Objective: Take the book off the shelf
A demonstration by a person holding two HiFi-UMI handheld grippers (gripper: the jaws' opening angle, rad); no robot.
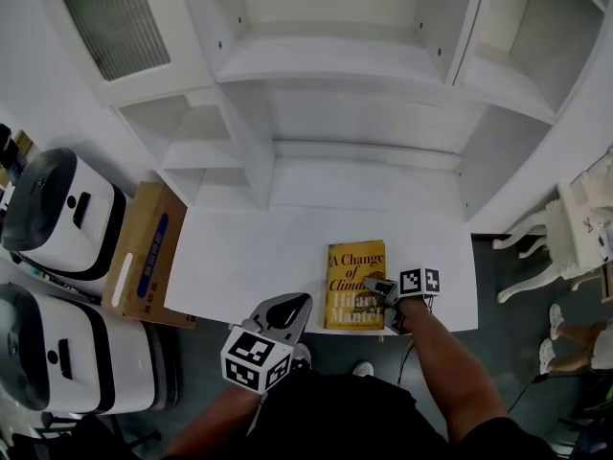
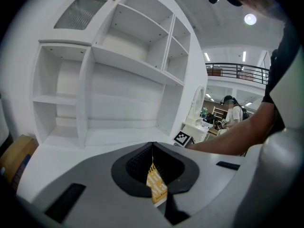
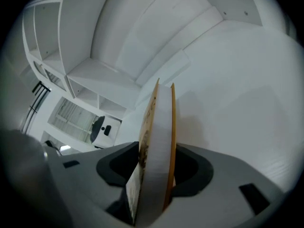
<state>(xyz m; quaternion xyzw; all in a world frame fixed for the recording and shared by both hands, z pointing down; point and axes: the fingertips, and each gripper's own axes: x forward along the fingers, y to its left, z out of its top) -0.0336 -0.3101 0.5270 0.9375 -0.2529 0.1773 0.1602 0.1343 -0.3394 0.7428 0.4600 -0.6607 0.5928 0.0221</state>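
On the desk top (image 1: 244, 257), clear of the shelf (image 1: 326, 70), the book (image 1: 352, 268) lies flat. Right gripper (image 1: 380, 293) jaws stand loosely apart about it; left gripper (image 1: 295, 310) jaws are closed. Release is judged under way; withdrawal is called for next.

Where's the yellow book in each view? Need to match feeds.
Head view: book flat on the white desk, near its front edge, lower centre-right.
Left gripper view: only a printed yellow sliver, probably the book, bottom centre past the jaws.
Right gripper view: book edge-on between the jaws, bottom centre.
Shared landmark: the white shelf unit.
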